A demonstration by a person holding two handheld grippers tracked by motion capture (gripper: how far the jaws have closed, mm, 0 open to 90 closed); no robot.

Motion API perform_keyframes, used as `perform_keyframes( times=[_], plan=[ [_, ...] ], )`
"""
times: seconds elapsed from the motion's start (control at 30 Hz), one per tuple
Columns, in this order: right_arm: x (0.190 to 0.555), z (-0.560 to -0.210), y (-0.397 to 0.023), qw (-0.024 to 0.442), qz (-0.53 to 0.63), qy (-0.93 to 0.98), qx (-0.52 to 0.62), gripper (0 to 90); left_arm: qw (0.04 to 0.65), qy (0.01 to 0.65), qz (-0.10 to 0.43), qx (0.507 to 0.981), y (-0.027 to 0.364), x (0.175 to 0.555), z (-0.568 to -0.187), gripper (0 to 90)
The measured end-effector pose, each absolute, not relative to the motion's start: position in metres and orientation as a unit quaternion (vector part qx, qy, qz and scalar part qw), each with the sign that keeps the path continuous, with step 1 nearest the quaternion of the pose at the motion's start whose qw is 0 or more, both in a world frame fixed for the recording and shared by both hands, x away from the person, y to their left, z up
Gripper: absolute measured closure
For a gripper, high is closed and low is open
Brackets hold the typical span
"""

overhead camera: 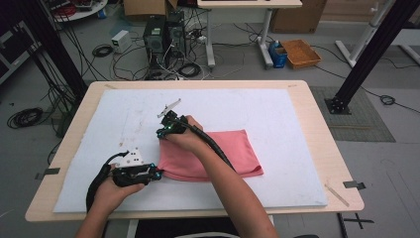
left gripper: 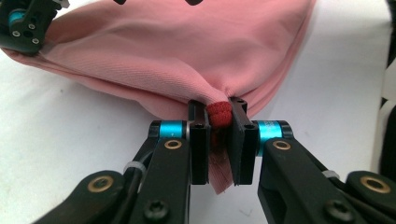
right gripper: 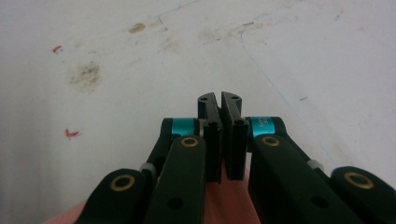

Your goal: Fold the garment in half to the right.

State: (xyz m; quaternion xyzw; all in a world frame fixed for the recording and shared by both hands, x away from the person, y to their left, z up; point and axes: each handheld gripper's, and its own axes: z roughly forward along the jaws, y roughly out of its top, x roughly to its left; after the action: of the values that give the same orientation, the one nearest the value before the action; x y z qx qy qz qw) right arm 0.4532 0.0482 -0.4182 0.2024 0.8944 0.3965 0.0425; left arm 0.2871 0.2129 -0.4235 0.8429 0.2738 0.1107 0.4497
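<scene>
From above I see my left gripper point(overhead camera: 157, 173) and right gripper point(overhead camera: 162, 133) at the pink cloth's point(overhead camera: 233, 151) left edge; close up, both jaws are clamped on cloth.

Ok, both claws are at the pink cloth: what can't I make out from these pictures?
- High view: the right claw tips at the pink cloth; the hand covers them.
- Right gripper view: whether the right claw pinches cloth; its shut jaws hide the gap, the cloth shows only beneath.
- Left gripper view: the left claw bunches the cloth, hiding how many layers it grips.
- High view: the cloth's underside, facing the white board.
</scene>
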Motion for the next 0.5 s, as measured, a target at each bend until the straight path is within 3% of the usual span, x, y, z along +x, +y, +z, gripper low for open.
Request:
perform_keyframes(
  times=[0.5],
  plan=[
    [0.446, -0.386, -0.019, 0.066, 0.442, 0.866, 0.222, 89.3, 0.468, 0.218, 0.097, 0.851, 0.162, 0.299, -0.396, 80.1]
  ],
)
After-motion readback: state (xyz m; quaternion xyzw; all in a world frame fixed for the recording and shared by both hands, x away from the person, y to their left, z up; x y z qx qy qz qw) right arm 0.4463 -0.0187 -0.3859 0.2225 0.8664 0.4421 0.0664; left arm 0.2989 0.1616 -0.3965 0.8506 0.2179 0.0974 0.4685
